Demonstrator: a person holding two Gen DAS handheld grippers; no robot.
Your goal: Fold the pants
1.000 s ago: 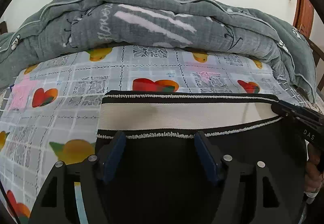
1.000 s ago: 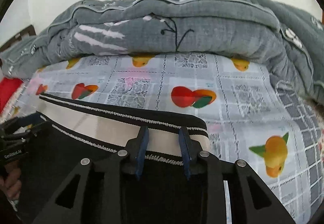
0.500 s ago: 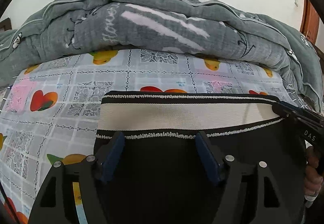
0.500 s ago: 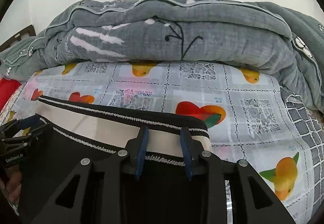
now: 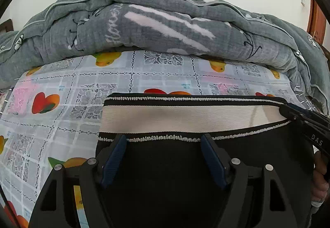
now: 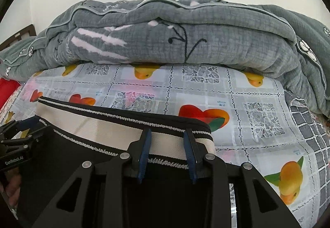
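Black pants [image 5: 165, 176] [image 6: 61, 162] lie flat on the bed, their cream waistband [image 5: 185, 118] [image 6: 92, 126] with black and white trim turned towards the back. My left gripper [image 5: 164, 141] [image 6: 31, 129] is open wide over the black cloth just below the waistband's left part, with nothing pinched. At the waistband's right end my right gripper [image 6: 167, 135] [image 5: 288, 111] stands with its jaws a little apart. The band lies flat between its blue pads [image 6: 144, 151]. A hand [image 5: 319, 176] holds the right gripper.
A grey quilt [image 5: 165, 27] [image 6: 185, 42] is piled along the back of the bed. The fruit-patterned sheet [image 5: 61, 108] [image 6: 257, 120] shows bare to the left, right and beyond the waistband. A wooden door frame [image 5: 317, 21] stands far right, and a red cloth [image 6: 6, 91] lies far left.
The left gripper's jaws stand slightly wider than before. Both grippers and the pants stay where they were.
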